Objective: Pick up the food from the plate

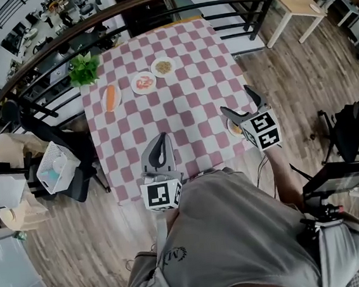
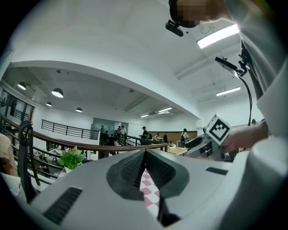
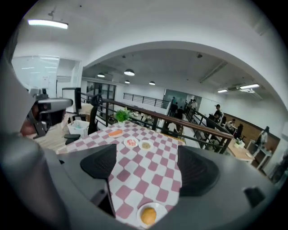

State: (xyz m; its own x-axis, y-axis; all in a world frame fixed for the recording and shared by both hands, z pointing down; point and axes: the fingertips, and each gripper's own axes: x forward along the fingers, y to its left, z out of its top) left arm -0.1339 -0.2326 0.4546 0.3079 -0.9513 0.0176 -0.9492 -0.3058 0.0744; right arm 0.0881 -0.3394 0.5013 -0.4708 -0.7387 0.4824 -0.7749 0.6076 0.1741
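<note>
Hovering with right hand-held gripper (image 1: 235, 100) spread wide over plate (image 3: 161, 210) of orange food (image 3: 148, 216) at surface's (image 1: 176, 108) lower right; left hand-held gripper (image 1: 159, 136) pinched together, empty.

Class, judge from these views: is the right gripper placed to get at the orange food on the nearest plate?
Probably yes. The right gripper has its jaws wide apart and empty, the orange food on its plate lies just ahead and below, and nothing stands in the way.

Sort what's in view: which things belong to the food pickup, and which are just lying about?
Job: open right gripper; orange food; its white plate; possibly the three far food plates.
Lying about: potted plant; white basket.
</note>
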